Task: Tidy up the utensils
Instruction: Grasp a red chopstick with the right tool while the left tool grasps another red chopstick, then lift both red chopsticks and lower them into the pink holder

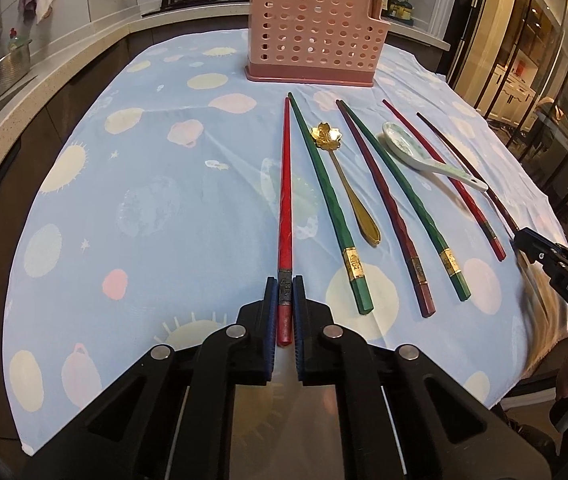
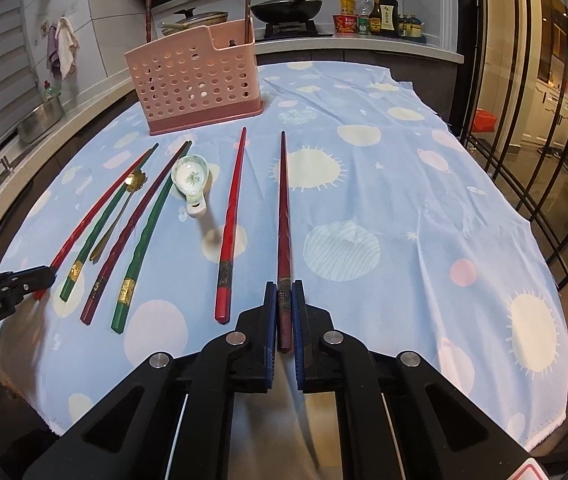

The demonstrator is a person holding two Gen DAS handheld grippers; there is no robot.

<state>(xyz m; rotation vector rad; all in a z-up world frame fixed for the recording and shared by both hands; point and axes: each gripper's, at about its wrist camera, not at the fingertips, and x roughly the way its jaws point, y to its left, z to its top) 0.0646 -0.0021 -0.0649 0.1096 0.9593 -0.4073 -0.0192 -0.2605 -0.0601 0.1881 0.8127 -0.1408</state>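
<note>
Right now your left gripper (image 1: 284, 292) pinches the red chopstick (image 1: 285, 200) near its butt end. Your right gripper (image 2: 284, 298) pinches the maroon chopstick (image 2: 284, 220); the pink utensil holder (image 2: 195, 80) stands at 11 o'clock.

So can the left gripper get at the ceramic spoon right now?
Probably not yet. The left gripper is shut on a red chopstick, and both green chopsticks, the gold spoon and a maroon chopstick lie between it and the ceramic spoon.
</note>
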